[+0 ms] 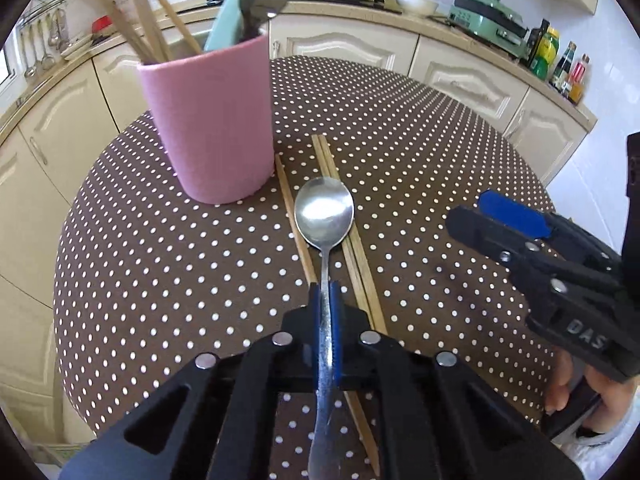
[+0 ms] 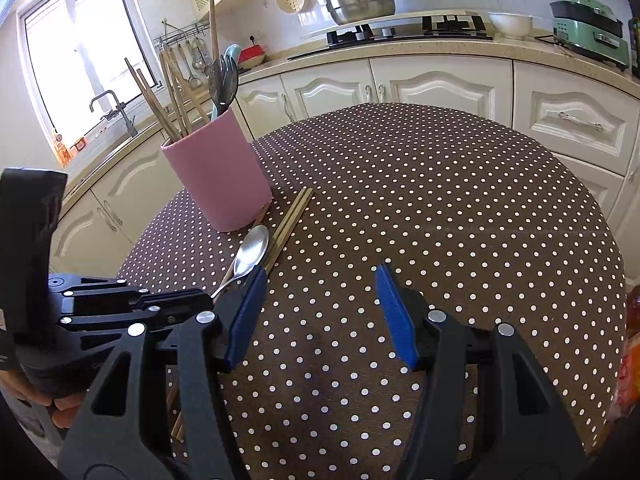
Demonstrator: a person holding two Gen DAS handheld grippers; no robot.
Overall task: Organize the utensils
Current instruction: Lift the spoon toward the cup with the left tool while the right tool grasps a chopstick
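- We see a round table in a brown dotted cloth
- On it stands our pink holder, upright, with utensils inside
- Our right gripper hangs released over bare cloth
- Our left gripper is clenched on the spoon handle, beside loose chopsticks

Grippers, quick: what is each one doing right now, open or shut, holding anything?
Left gripper: shut on the spoon handle.
Right gripper: open, holding nothing, above the table.
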